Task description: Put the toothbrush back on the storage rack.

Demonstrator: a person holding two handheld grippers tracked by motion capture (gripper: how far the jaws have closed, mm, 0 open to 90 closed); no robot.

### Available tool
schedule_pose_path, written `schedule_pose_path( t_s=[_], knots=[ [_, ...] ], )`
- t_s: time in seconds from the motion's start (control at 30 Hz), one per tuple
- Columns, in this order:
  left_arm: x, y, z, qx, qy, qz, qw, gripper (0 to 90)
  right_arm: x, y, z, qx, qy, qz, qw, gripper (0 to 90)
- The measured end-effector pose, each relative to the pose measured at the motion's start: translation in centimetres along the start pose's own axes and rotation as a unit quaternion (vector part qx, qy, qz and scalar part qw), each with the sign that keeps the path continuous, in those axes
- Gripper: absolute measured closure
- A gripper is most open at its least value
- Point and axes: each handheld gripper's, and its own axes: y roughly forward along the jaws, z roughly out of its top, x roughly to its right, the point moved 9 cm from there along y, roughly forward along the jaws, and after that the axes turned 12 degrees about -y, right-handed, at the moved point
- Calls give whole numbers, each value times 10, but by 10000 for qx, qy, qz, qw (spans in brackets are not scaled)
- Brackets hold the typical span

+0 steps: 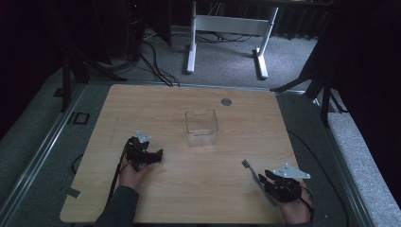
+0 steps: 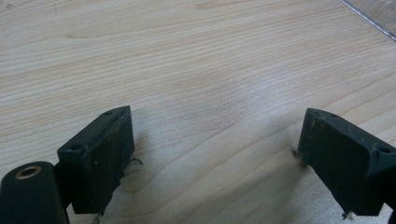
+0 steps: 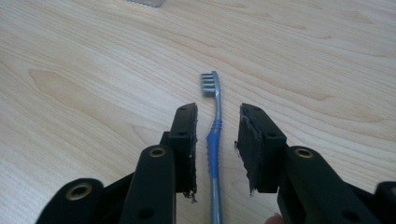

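Toothbrush (image 3: 214,140) lying flat on table (image 1: 189,189) between my right gripper (image 3: 217,135) jaws, pads not touching | left gripper (image 2: 215,154) hovering wide open, holding nothing | no readable markings

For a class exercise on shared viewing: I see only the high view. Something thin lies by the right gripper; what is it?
Observer: A toothbrush with a blue grip, seen in the right gripper view.
Operator: Is the right gripper holding it?
Observer: No. The toothbrush lies on the table between the open jaws, with a gap on each side.
Operator: And the left gripper?
Observer: Its view shows the jaws wide apart over bare wood, nothing between them.
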Motion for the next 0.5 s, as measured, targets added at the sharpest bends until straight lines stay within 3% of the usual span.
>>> schedule_pose_path(
  t_s=[0.23,0.5],
  knots=[
    [0,0,0,1,0,1,10000,108,-1,-1,3,-124,-75,16,9999,628],
    [0,0,0,1,-1,0,10000,108,7,-2,7,-223,12,-7,9998,629]
  ],
)
